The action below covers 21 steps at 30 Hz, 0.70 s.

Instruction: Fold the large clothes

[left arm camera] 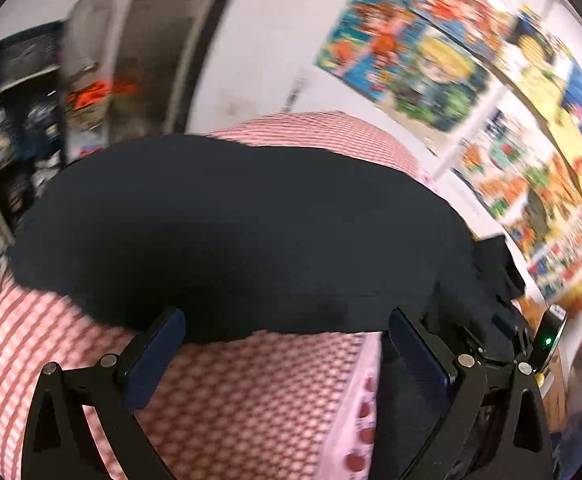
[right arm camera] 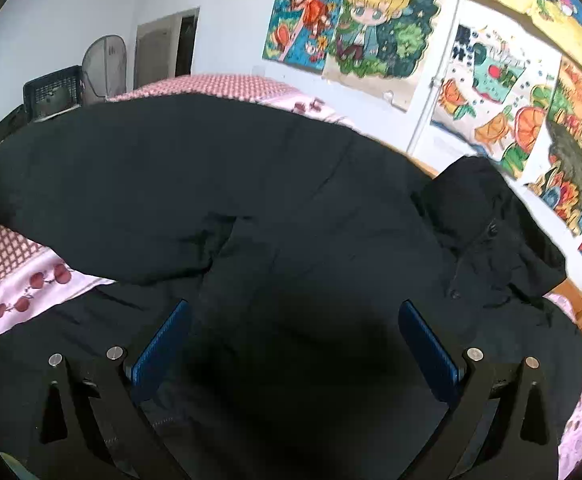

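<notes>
Lying across the bed (right arm camera: 7, 256), a large black jacket (right arm camera: 251, 184) covers most of the red-and-white checked bedspread (left arm camera: 251, 392), whose pink border printed with small red fruits (right arm camera: 31, 284) shows at the near left in the right wrist view. The jacket's bunched collar end, with a dark button on it (right arm camera: 491, 216), sits to the right, close to the wall hung with bright cartoon drawings (right arm camera: 375, 24). The right gripper (right arm camera: 294, 340) hovers low over the dark fabric with its blue-padded fingers (right arm camera: 163, 344) spread wide and nothing between them. The left gripper (left arm camera: 285, 344) is likewise spread wide and holds nothing, its tips at the jacket's near edge with checked bedspread showing between them; that view is blurred. At the far end of the room I can see a doorway (right arm camera: 187, 40), a fan (right arm camera: 105, 68) and a dark crate (right arm camera: 53, 94) beside it.
</notes>
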Each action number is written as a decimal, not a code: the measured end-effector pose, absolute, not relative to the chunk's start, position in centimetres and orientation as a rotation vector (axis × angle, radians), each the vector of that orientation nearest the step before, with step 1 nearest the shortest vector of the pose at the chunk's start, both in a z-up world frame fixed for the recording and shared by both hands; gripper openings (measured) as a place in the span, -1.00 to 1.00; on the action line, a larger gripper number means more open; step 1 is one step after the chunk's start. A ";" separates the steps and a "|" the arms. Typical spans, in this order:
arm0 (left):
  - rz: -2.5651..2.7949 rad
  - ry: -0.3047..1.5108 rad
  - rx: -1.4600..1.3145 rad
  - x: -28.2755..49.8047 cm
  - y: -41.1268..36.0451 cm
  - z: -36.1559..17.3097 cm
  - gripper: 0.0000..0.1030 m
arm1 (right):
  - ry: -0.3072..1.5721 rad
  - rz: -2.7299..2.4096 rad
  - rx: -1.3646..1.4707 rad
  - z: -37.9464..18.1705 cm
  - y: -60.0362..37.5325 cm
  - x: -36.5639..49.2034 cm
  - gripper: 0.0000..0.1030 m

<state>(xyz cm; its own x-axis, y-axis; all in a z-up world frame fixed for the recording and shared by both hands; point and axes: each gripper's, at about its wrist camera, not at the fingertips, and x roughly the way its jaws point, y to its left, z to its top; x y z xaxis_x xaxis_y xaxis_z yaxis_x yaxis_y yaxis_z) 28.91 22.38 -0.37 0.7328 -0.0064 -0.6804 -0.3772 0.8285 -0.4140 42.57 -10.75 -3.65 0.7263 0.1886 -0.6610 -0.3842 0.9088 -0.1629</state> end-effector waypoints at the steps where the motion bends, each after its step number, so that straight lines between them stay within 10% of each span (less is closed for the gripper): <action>1: 0.248 0.720 -0.595 28.2 22.9 -0.9 1.00 | 0.703 0.314 -0.298 -4.0 -10.5 42.9 0.97; 17: 0.327 0.731 -0.826 29.0 26.4 -6.0 0.96 | 0.774 0.303 -0.285 -8.2 -9.3 44.3 0.97; 21: 0.325 0.706 -0.815 28.7 26.6 -5.4 0.66 | 0.670 0.272 -0.322 -6.0 -9.2 42.0 0.97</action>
<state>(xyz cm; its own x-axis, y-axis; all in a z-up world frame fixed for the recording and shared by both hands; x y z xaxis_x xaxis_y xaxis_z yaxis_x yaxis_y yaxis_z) 28.65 26.61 -5.42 0.7285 0.0021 -0.6851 -0.5195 0.6537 -0.5504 41.99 -9.17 -5.96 0.7522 0.1417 -0.6435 -0.3464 0.9158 -0.2032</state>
